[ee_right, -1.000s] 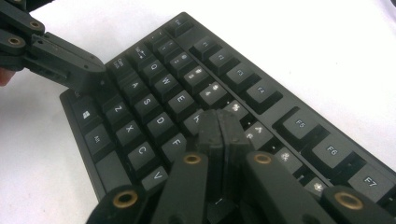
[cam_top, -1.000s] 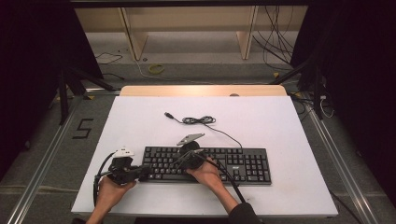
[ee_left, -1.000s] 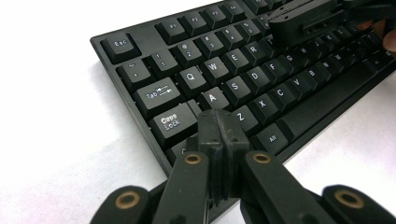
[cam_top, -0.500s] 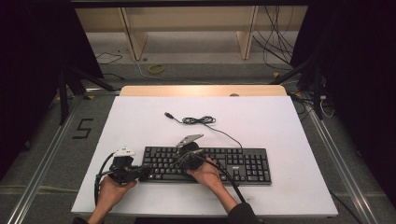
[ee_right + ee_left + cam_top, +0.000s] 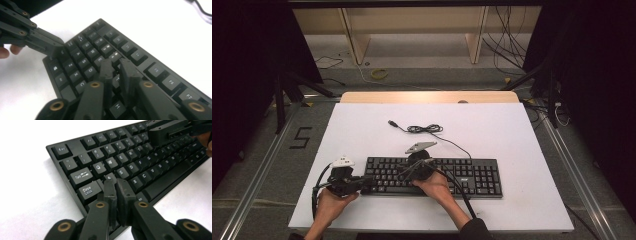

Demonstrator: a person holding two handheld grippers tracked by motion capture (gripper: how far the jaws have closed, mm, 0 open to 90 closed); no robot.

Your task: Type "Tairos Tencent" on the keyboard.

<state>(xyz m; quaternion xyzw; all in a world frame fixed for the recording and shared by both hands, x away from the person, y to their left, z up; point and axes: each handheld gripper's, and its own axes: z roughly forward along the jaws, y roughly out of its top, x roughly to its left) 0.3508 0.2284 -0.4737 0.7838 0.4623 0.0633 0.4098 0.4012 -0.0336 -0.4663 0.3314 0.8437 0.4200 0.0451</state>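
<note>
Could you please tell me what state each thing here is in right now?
keyboard: flat on the white table, unplugged.
keyboard cable: partly coiled behind the keyboard, plug end loose.
left gripper: jaws shut, tips over the keys near Caps Lock.
right gripper: jaws nearly closed, holding nothing, over the R/T keys.

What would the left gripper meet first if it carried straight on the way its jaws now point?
Probably the keyboard: the left gripper, jaws nearly together, hangs over its left end, tips near the A key. Whether they already touch is unclear.
</note>
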